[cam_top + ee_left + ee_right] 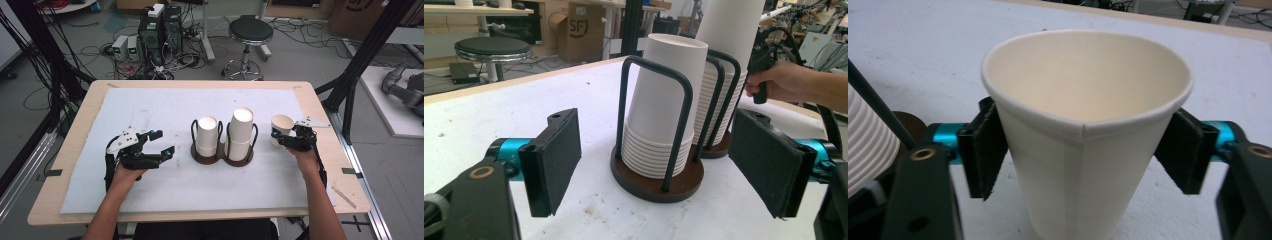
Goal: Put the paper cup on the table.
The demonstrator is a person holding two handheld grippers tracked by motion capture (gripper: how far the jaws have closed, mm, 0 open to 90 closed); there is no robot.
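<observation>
Right gripper brackets upright cup, pads barely off it. Left gripper gapes, empty. Sideways nudge could tip the cup.

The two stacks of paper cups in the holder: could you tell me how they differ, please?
The right stack rises clearly higher than the left stack. In the left gripper view, the left stack stands nearer the camera and the right stack behind it. Both are white cups nested upside down, each ringed by black wire loops on a round dark wooden base, and both stand upright on the white mat.
</observation>
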